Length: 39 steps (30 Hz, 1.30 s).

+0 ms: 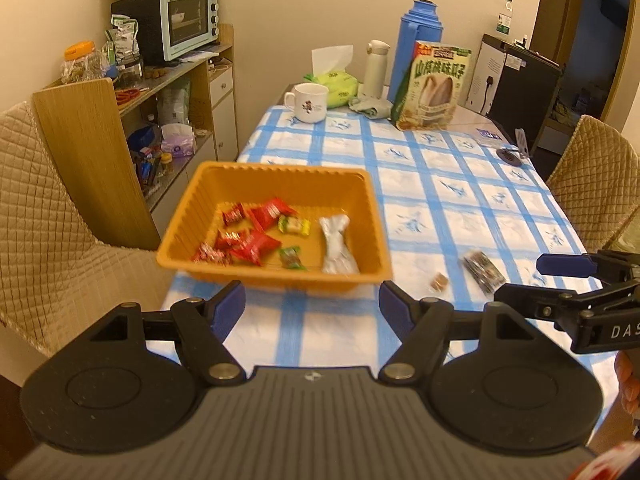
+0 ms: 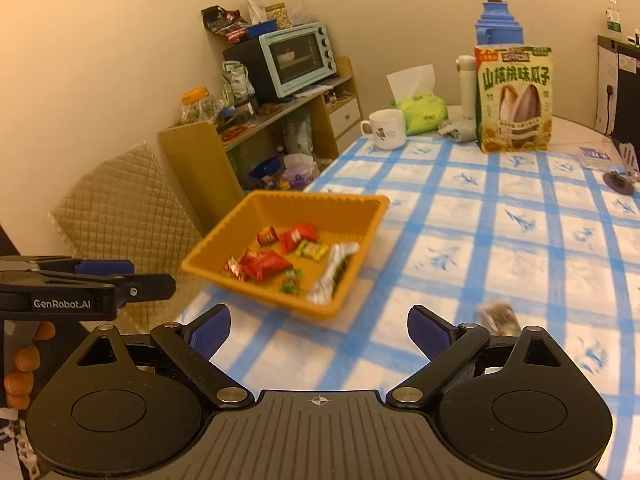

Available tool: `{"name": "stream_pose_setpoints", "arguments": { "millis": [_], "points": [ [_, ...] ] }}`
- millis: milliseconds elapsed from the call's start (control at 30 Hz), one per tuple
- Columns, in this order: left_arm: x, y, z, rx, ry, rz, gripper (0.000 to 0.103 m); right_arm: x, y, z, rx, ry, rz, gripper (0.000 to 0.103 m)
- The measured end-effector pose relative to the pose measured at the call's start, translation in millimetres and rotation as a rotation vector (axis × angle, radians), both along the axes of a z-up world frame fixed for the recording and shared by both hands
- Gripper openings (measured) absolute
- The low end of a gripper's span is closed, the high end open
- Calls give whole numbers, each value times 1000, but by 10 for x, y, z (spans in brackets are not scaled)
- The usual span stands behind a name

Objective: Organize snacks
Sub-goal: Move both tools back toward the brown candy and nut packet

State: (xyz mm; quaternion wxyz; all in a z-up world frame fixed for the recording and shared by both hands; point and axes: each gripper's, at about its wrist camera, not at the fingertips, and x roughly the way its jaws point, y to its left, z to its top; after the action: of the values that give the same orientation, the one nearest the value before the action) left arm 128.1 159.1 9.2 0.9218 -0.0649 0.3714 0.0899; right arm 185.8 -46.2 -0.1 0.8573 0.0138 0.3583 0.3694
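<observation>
Both tools hang above the near end of the table [image 1: 460, 200], released and grasping nothing. The left tool [image 1: 312, 300] has its blue pads apart with only tablecloth between them, just short of the tray. The right tool [image 2: 319, 328] is spread wide and its jaws are opening further, again with nothing between them; in the left view it also shows side-on at the right edge.

The table wears a blue-and-white checked cloth. To its left stands a wooden shelf unit [image 1: 100, 152] with a mint-green oven [image 1: 188, 20] on top, and a quilted chair [image 1: 52, 220] sits at the near left corner.

At the far end of the table stand a blue flask [image 1: 418, 48], a big green bag of sunflower seeds [image 1: 436, 84], a white bottle [image 1: 377, 66], a tissue pack [image 1: 334, 80] and a white mug [image 1: 306, 102].

The orange tray [image 1: 280, 184] rests at the near left edge of the table, its corner close to or over the edge. Inside lie several red-wrapped sweets [image 1: 256, 244], a silver wrapped bar [image 1: 338, 244] on the right side, and two small green-and-yellow sweets [image 1: 294, 226].

Outside the tray, on the cloth to its right, lie a dark wrapped snack [image 1: 482, 272] and, between it and the tray, a small brown sweet [image 1: 438, 281].

Orange-gloved fingers [image 2: 24, 360] grip the left tool's handle.
</observation>
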Motion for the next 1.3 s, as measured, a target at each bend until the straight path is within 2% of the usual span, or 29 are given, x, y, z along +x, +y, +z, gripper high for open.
{"name": "stream_pose_setpoints", "arguments": {
  "millis": [267, 500, 1000, 1300],
  "points": [
    [-221, -436, -124, -21, 32, -19, 72, -243, -512, -128, -42, 16, 7, 95],
    [-237, -802, -253, -39, 62, -77, 72, -349, -900, -273, -74, 43, -16, 95],
    [151, -1371, -557, -69, 121, -217, 72, -252, -1549, -592, -147, 126, -143, 95],
    [474, -1459, -853, -26, 152, -256, 72, -32, -1678, -799, -197, 138, -202, 95]
  ]
}}
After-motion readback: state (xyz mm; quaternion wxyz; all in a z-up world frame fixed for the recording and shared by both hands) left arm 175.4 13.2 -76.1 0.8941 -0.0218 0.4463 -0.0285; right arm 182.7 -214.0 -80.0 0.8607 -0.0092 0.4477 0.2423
